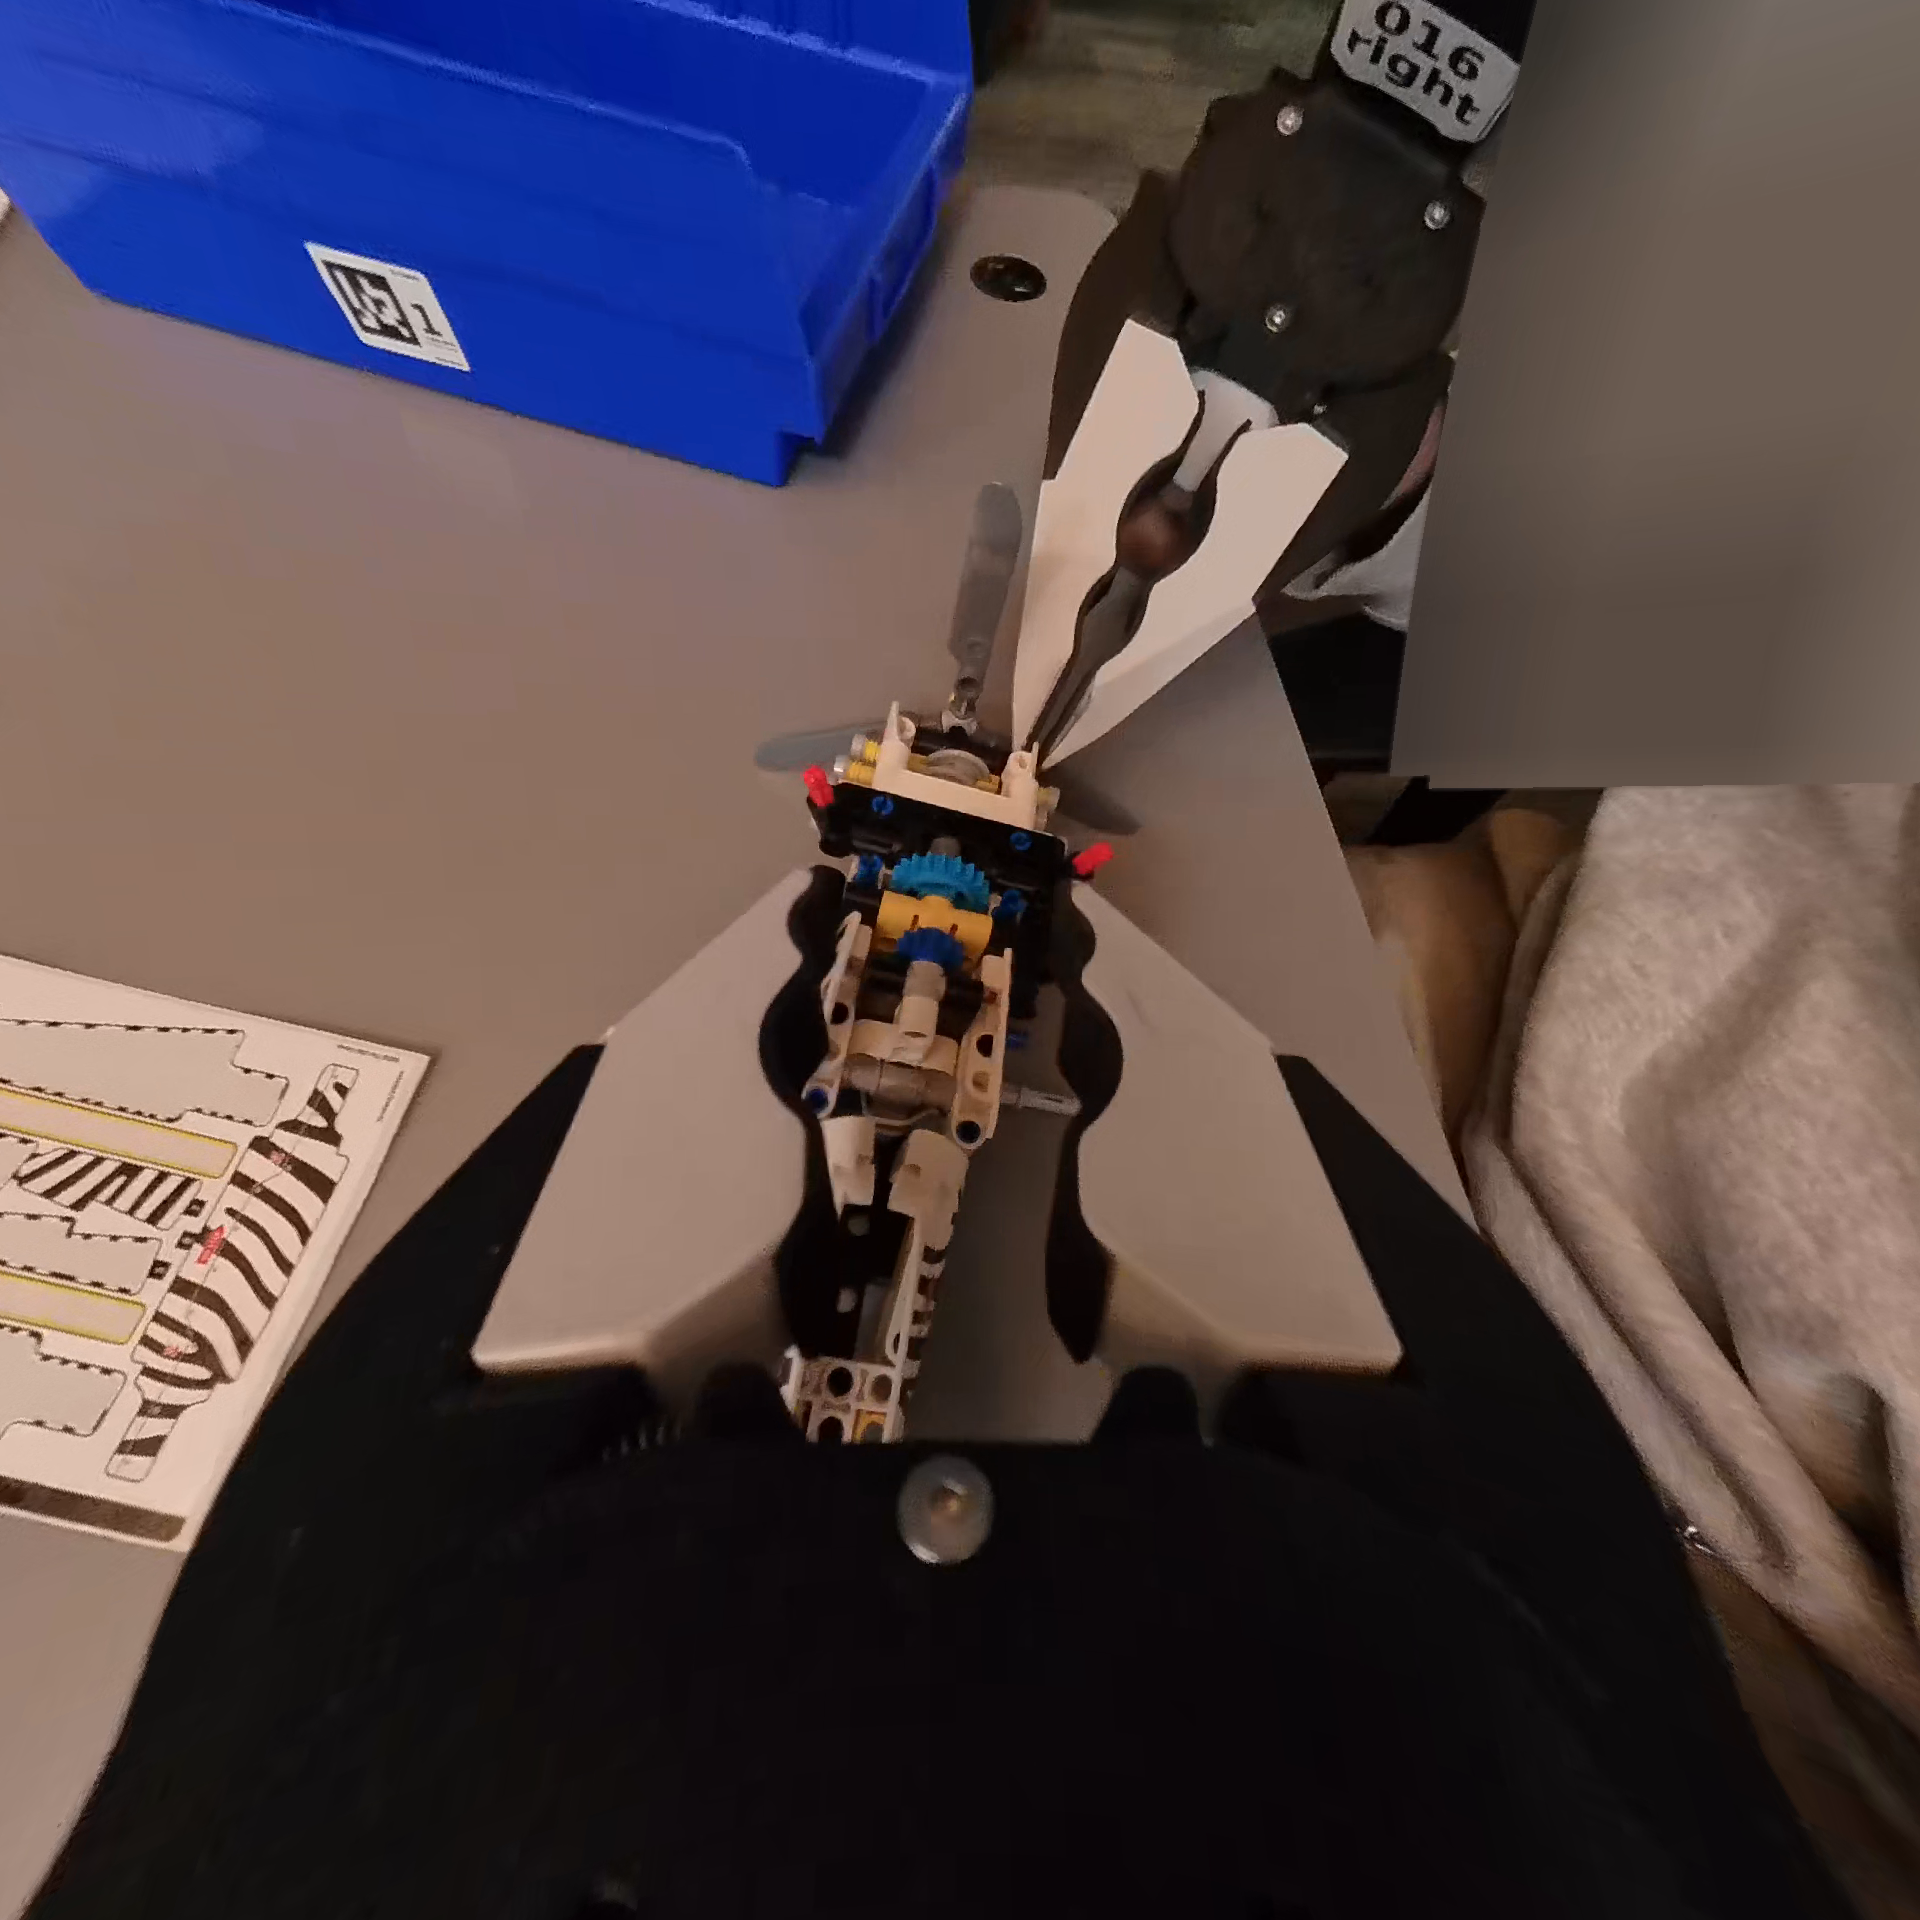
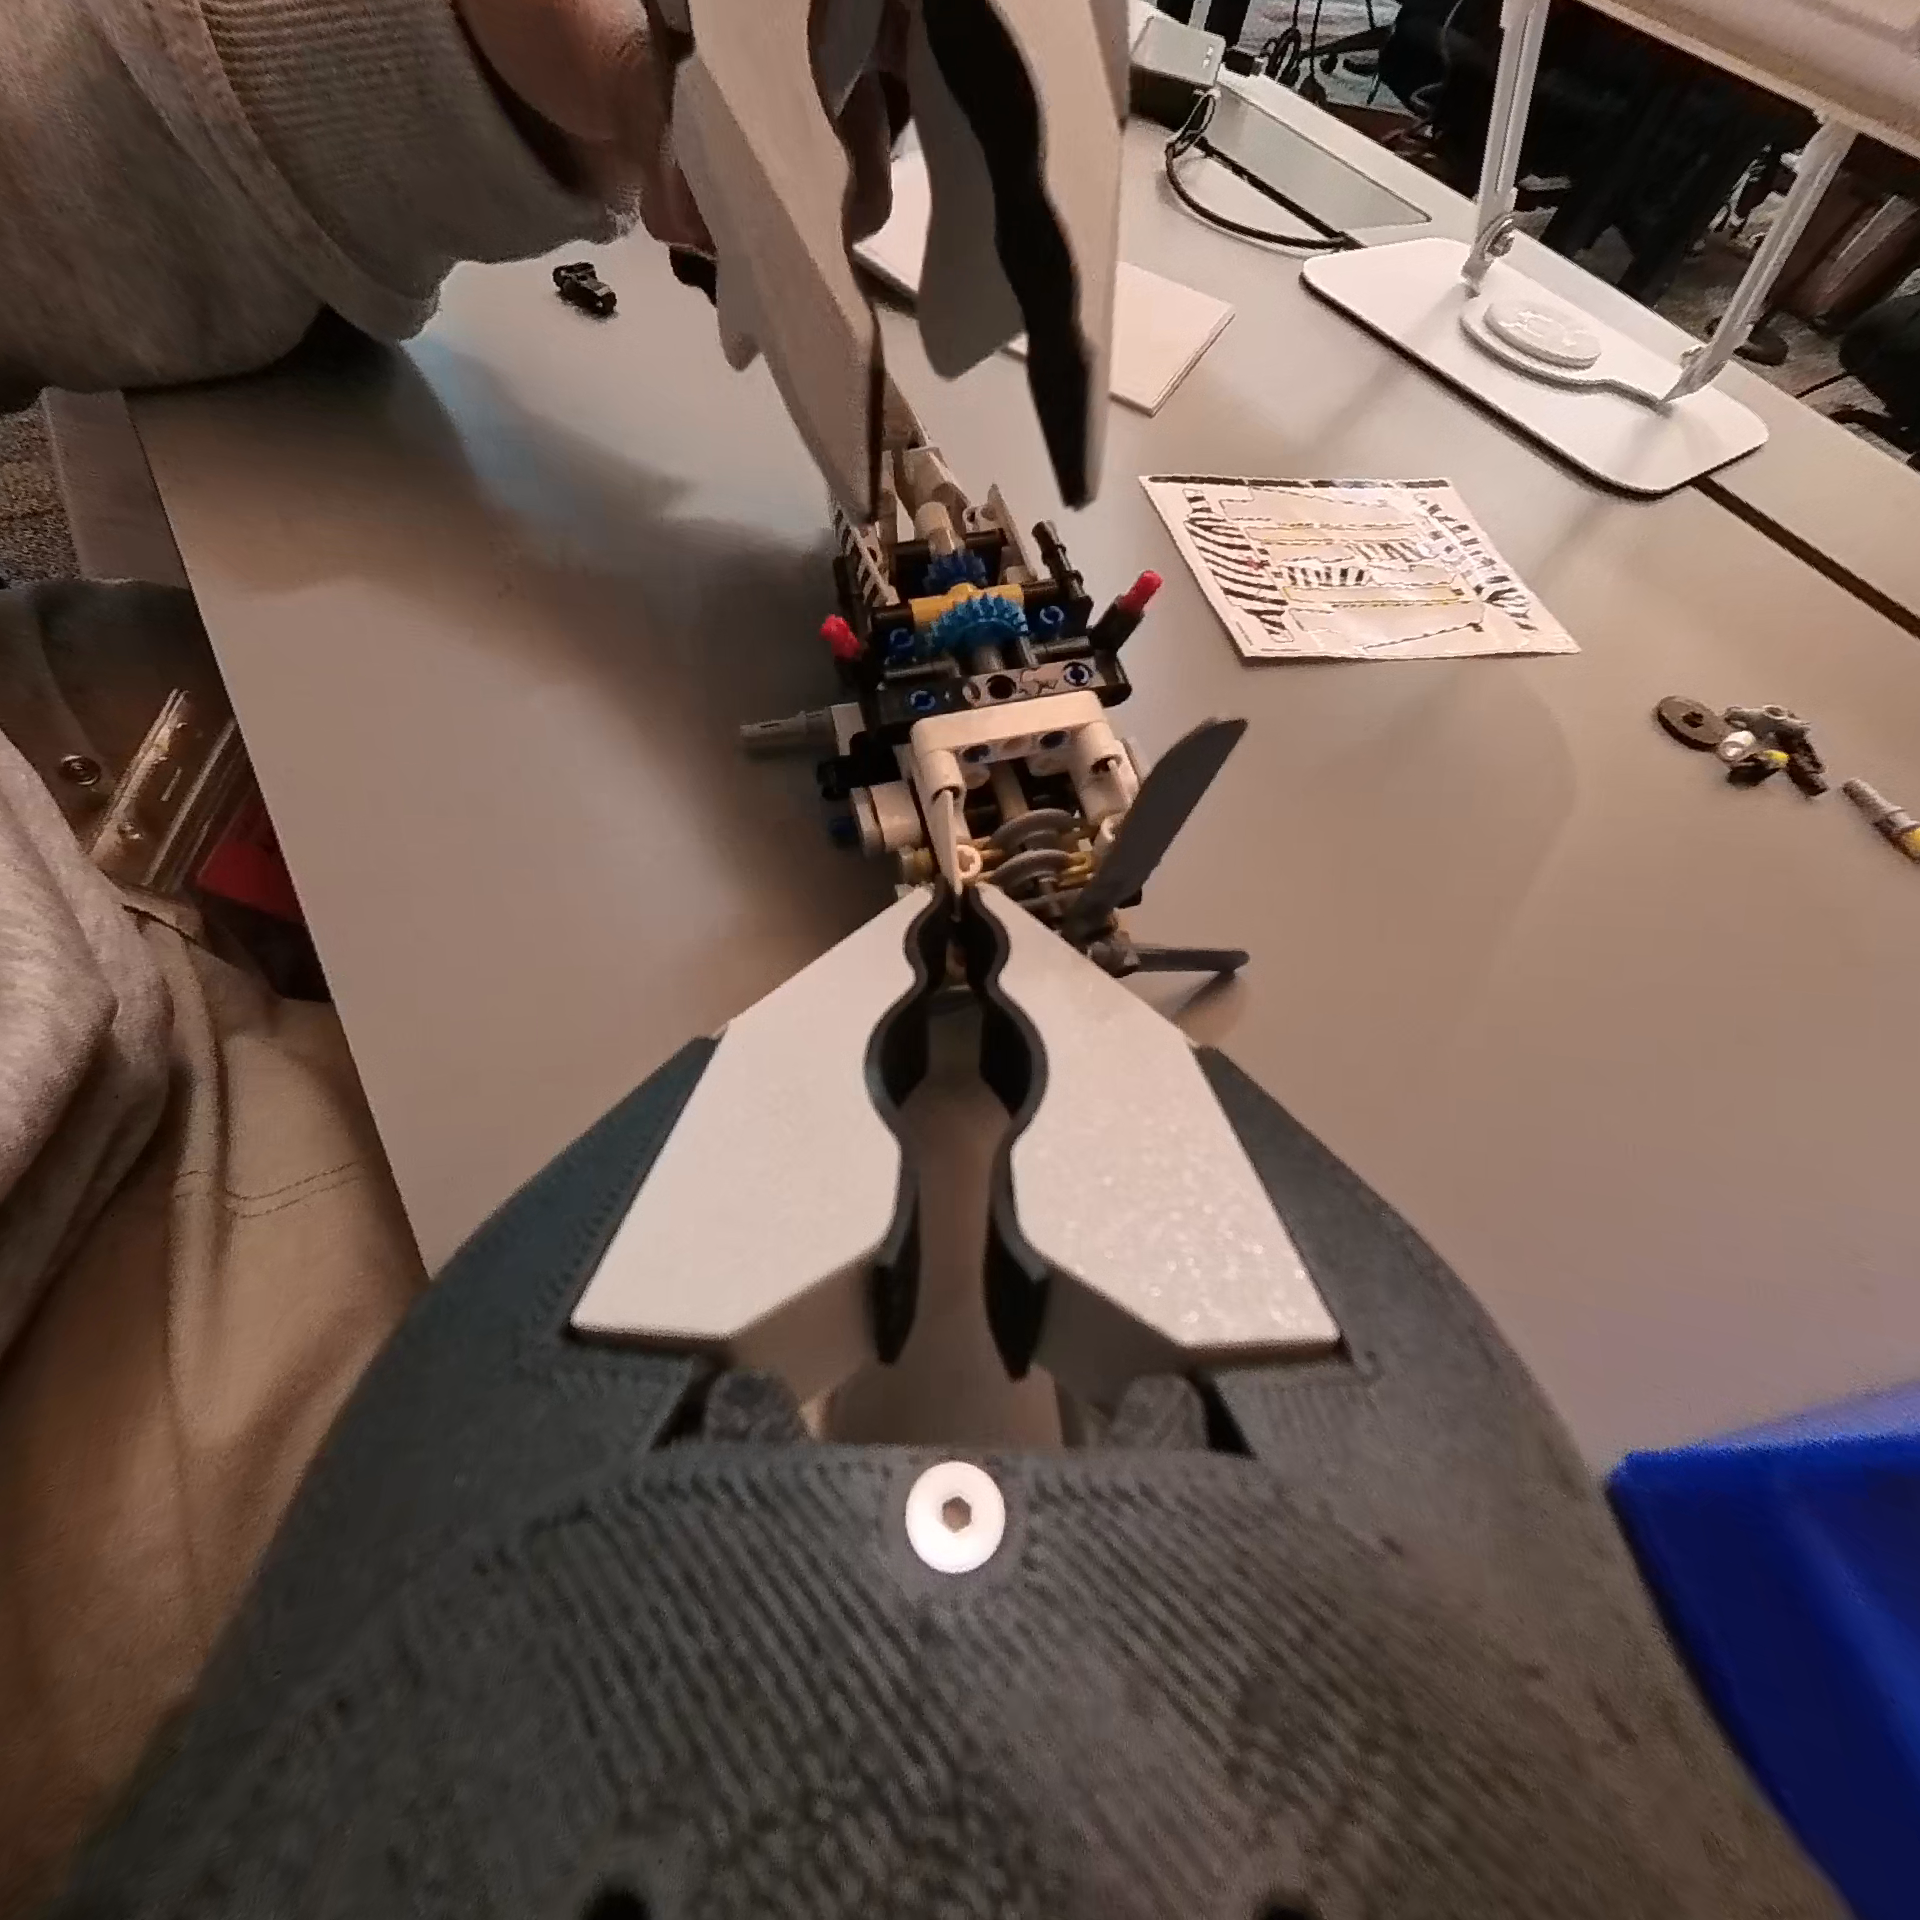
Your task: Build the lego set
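Observation:
The lego model [image 1: 925, 997], a white and black Technic build with blue gears, red pins and grey propeller blades [image 1: 987, 582], rests on the grey table [image 1: 416, 727]. My left gripper [image 1: 945, 904] is shut around its white body, fingers on either side. In the right wrist view the model [image 2: 977, 665] lies straight ahead, with the left gripper [image 2: 966, 468] coming down on its far end. My right gripper [image 2: 961, 894] is closed at its tips on a small white piece [image 2: 951, 831] at the model's propeller end. It also shows in the left wrist view [image 1: 1039, 743].
A blue bin [image 1: 520, 208] stands at the back left. A zebra-striped sticker sheet [image 2: 1351, 571] lies beside the model. Loose small parts [image 2: 1756, 738] lie far right, and a white stand base [image 2: 1538, 343] is behind. A person's sleeve [image 2: 208, 156] is over the table edge. There is about 7 cm between the tips of the two grippers.

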The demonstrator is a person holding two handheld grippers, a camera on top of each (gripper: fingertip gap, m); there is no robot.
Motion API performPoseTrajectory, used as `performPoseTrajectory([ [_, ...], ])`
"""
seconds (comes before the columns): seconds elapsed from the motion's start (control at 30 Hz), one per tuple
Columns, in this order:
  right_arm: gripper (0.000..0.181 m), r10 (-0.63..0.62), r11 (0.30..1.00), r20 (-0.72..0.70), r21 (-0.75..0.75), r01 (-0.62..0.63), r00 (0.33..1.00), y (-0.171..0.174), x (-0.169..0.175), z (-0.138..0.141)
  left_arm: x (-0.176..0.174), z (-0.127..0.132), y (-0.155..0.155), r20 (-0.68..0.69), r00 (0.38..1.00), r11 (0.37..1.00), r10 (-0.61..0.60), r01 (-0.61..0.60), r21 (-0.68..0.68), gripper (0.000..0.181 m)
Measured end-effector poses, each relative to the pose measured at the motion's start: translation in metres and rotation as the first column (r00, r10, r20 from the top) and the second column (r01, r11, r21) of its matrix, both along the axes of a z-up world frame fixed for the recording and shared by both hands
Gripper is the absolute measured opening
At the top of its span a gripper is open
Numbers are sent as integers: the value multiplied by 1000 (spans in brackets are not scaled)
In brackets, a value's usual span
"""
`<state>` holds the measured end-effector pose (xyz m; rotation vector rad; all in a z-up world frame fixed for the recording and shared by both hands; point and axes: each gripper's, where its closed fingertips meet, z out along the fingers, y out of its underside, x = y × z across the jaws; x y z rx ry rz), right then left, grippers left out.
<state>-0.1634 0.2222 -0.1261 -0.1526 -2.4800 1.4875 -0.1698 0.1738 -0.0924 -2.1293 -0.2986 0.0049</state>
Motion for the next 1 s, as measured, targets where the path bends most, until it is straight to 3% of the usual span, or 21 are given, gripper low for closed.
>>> performPoseTrajectory([
  [0.1,0,-2,1000,-3,0,2,1000,0,0,0,-1,-13,-1,23,1000,998,15,-13,-60,42],
  [0.37,0,-2,1000,-5,1,2,1000,0,0,0,-4,-16,-6,-25,999,993,40,-43,-111,38],
  [0.53,0,-2,1000,-10,4,2,1000,0,0,0,7,9,0,-107,994,1000,-6,5,-5,40],
  [0.6,0,-2,1000,-8,3,2,1000,0,0,0,19,12,2,-137,989,999,-52,50,-14,28],
  [0.7,0,-4,1000,-4,3,4,1000,0,0,0,22,-9,3,-187,981,988,-57,29,-152,16],
  [0.8,0,-5,1000,-8,8,5,1000,0,0,-1,26,-25,7,-154,985,973,-79,43,-226,7],
  [1.0,0,-5,1000,-3,6,5,1000,0,-1,-1,27,-18,0,-137,986,979,-92,64,-194,0],
])
